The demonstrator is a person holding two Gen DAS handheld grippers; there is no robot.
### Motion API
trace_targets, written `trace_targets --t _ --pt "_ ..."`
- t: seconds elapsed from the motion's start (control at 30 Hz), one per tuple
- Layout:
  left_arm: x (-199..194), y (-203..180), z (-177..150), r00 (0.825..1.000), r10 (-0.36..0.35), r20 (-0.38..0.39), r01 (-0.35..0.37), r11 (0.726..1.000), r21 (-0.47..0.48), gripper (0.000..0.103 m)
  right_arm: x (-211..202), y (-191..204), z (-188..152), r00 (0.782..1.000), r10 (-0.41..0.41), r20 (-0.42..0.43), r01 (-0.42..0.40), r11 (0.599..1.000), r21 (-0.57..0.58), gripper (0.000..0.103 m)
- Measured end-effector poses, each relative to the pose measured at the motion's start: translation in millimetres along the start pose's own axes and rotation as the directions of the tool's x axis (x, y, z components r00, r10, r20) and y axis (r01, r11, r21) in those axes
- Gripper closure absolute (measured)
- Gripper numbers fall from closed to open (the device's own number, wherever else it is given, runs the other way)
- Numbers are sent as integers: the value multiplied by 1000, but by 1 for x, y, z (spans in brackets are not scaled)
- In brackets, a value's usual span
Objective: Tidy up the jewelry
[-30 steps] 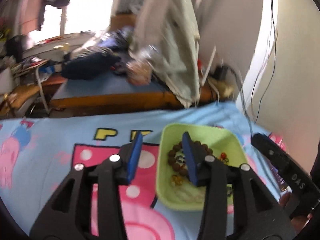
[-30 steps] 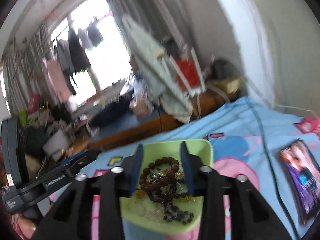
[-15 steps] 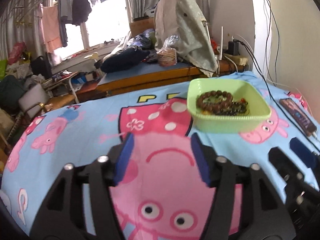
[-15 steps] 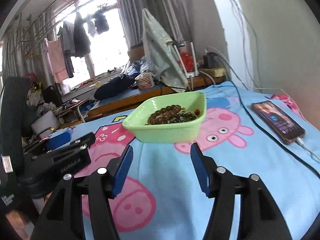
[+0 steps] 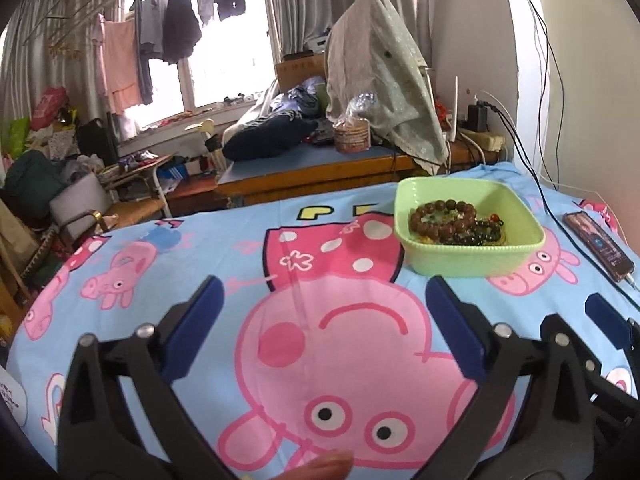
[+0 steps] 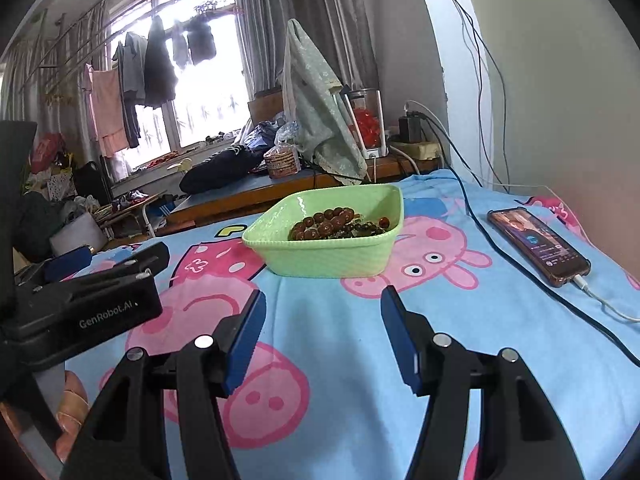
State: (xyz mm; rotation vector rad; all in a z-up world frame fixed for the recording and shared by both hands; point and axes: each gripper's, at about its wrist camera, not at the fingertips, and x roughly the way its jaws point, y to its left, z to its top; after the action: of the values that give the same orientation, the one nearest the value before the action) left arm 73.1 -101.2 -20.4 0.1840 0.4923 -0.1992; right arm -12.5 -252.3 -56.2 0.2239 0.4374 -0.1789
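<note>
Green bowl [image 6: 328, 258] holds beads [image 6: 336, 226] — left gripper [image 5: 324, 312] opening, empty.

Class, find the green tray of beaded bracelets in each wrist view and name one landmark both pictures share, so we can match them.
Left wrist view: the green tray sits right of centre on the cartoon-pig sheet, beyond the left tool's right finger.
Right wrist view: the green tray sits at centre, straight ahead of the right tool.
Shared landmark: the phone lying right of the tray, cable attached.

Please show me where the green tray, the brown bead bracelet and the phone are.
green tray [image 6: 328, 258], right wrist view, front wall.
brown bead bracelet [image 5: 442, 216], left wrist view, bead ring.
phone [image 6: 538, 246], right wrist view, screen.
</note>
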Motion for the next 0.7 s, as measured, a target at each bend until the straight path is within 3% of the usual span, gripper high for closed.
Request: trace_targets --t 0.7 --pt "5 -4 -3 999 -28 -41 28 1000 8 6 -5 -3 -1 1000 1 19 -1 1000 17 72"
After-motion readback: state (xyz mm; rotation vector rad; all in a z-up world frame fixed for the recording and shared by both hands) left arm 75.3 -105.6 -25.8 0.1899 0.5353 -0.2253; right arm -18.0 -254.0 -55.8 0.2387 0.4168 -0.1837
